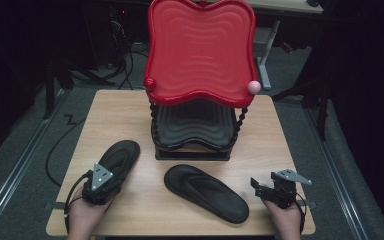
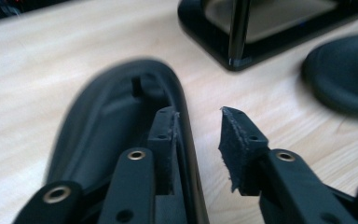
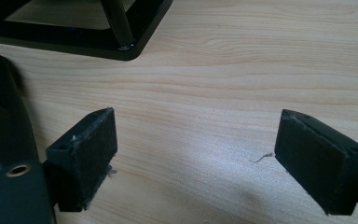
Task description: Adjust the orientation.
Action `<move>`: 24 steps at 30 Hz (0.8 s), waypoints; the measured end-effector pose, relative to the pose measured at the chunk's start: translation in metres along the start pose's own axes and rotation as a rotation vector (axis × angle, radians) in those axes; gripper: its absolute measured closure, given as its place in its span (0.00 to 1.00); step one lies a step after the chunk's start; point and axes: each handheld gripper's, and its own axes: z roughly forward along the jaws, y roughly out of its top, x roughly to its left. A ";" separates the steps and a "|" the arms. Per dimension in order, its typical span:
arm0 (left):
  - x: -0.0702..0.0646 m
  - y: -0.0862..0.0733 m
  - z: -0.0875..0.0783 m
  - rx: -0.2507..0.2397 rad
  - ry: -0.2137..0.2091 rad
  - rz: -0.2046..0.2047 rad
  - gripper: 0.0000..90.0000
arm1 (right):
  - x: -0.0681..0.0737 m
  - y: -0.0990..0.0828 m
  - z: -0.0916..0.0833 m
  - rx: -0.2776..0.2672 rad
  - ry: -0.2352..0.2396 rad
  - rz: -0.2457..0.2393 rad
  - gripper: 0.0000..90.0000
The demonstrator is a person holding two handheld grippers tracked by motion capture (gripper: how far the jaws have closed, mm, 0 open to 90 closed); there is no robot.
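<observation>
Dim surroundings, table evenly lit; left gripper view motion-blurred.

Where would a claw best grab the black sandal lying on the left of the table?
Probably the side rim of the left sandal near its heel end. It lies flat, sole down, and the raised edge is thin enough to pinch. The left claw already comes in low from the person's side, one pad inside the footbed and one outside over the table.

Matt black rubbery sandal (image 1: 117, 161) on pale wood-grain table (image 1: 130, 107).
</observation>
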 end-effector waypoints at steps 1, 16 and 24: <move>0.004 0.000 -0.004 -0.012 0.018 -0.007 0.69 | 0.000 0.000 0.000 -0.002 0.000 0.000 0.15; 0.048 -0.035 -0.014 0.082 0.119 -0.123 0.80 | 0.001 -0.001 0.004 0.020 0.009 0.003 0.17; 0.020 -0.029 -0.009 0.069 0.049 -0.054 0.74 | 0.002 -0.001 0.005 0.020 0.022 0.026 0.17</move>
